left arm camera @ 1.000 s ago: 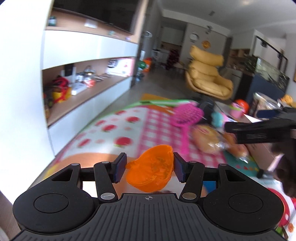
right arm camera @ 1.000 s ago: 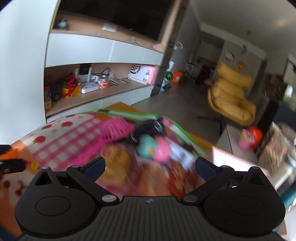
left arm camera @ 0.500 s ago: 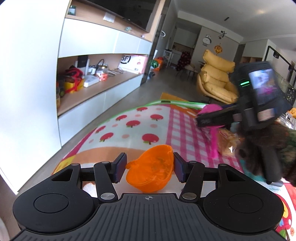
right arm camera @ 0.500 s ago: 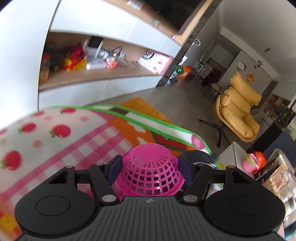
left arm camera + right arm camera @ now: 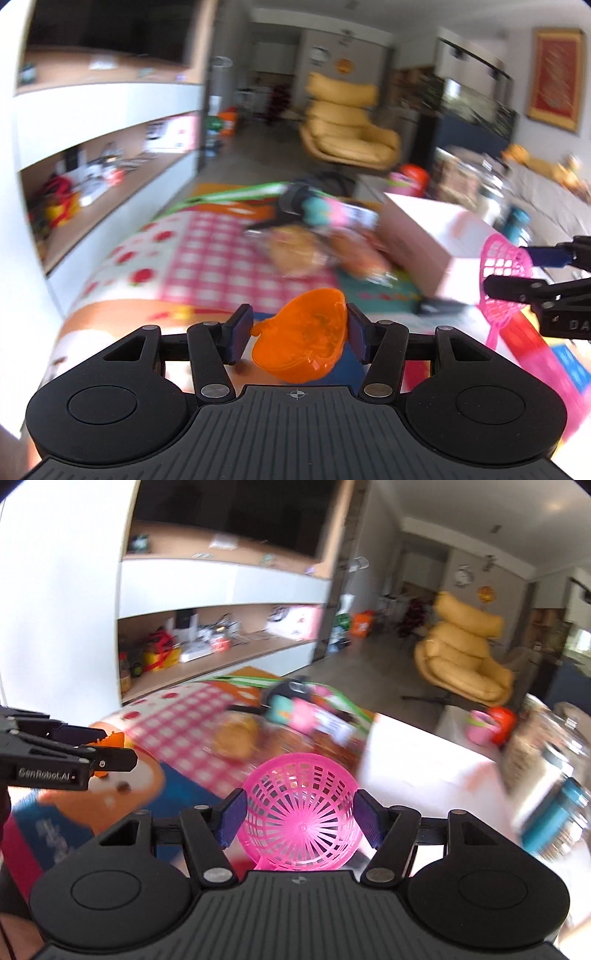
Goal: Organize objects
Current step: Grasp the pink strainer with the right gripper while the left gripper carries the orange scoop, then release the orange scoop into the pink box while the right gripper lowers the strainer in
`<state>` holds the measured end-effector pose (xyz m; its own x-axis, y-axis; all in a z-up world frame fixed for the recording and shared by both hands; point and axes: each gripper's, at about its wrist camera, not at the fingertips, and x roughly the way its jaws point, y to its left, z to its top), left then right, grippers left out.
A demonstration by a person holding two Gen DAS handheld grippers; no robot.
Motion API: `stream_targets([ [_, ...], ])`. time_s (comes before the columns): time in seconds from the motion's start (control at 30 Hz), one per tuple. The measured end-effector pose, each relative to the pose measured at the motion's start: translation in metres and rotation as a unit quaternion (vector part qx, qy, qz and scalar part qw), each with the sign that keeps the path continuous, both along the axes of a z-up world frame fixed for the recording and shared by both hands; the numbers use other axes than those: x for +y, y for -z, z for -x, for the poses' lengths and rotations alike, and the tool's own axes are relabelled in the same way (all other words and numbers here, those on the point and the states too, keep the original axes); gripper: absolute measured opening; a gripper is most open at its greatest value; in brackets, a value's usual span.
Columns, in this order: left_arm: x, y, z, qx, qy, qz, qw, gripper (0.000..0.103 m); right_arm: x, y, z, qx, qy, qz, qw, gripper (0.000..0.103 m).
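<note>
translucent orange cup (image 5: pixel 301 336), pink mesh strainer (image 5: pixel 301 821), maybe plastic

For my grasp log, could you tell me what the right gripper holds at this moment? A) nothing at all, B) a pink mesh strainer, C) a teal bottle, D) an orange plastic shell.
B: in the right wrist view the right gripper is shut on the pink mesh strainer, its pads against the bowl's sides.

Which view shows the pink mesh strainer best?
Right wrist: the pink mesh strainer fills the centre, bowl gripped in the right claw. Left wrist shows it only at the right edge, side-on, handle hanging down.
</note>
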<state>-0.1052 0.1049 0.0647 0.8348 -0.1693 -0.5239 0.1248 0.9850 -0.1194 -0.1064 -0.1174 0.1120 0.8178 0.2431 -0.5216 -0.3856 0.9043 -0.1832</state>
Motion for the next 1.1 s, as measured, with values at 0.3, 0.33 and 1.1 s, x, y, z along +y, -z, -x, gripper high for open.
stream_targets([
  [0.3, -0.1, -0.018, -0.013, 0.002, 0.121, -0.021, 0.9925, 0.059, -0.096, 0.009, 0.046, -0.015, 0.075, -0.067, 0.995, 0.064],
  [0.33, -0.112, -0.021, -0.02, -0.001, 0.134, -0.021, 0.9908, 0.059, -0.104, 0.01, 0.048, -0.02, 0.083, -0.073, 0.994, 0.064],
  [1.1, -0.133, 0.012, -0.108, -0.057, 0.148, -0.014, 0.9872, 0.058, -0.176, -0.058, -0.047, -0.068, 0.123, -0.227, 0.964, 0.064],
])
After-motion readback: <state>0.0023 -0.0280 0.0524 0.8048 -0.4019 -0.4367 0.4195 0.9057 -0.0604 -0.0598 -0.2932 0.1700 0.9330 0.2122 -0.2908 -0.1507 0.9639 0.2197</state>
